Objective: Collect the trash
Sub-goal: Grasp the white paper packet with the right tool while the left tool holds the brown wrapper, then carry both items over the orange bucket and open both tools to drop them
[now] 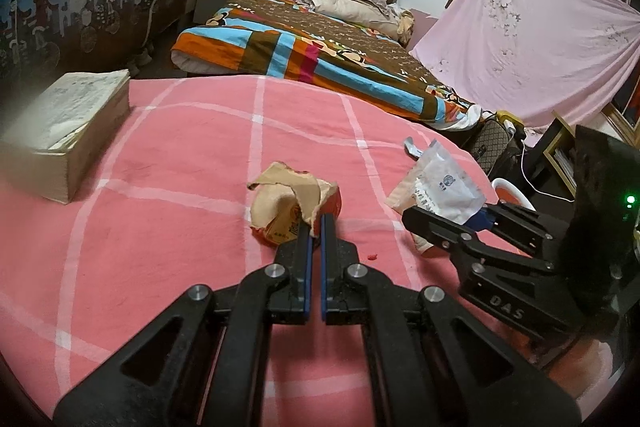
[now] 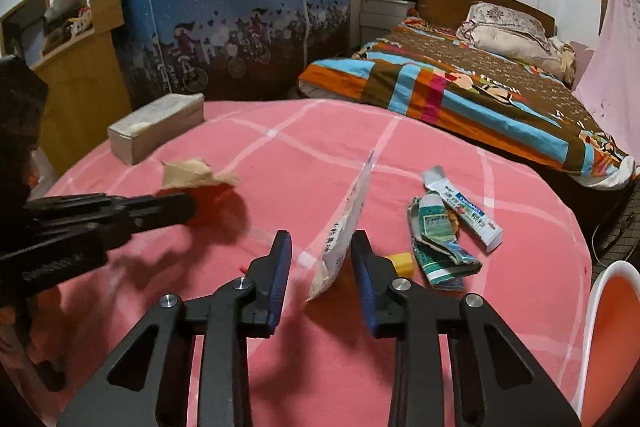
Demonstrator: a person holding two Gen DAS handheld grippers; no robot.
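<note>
On the pink checked cloth [image 1: 180, 155], my left gripper [image 1: 318, 223] is shut on a crumpled tan and orange paper wrapper [image 1: 288, 203]; from the right wrist view that left gripper [image 2: 188, 205] comes in from the left with the wrapper [image 2: 192, 173] at its tip. My right gripper [image 2: 320, 239] stands open around a white plastic bag [image 2: 352, 219] that stands on edge against the right-hand finger, with the other pad apart from it. In the left wrist view the right gripper [image 1: 452, 217] and the bag [image 1: 440, 183] are at the right.
Two squashed toothpaste tubes, one white and blue [image 2: 464, 213] and one green [image 2: 436, 239], lie right of the bag beside a yellow cap [image 2: 402, 261]. A thick book-like block [image 2: 160, 127] sits at the cloth's far left. A white and orange chair [image 2: 612, 307] stands right; a bed [image 2: 460, 83] lies beyond.
</note>
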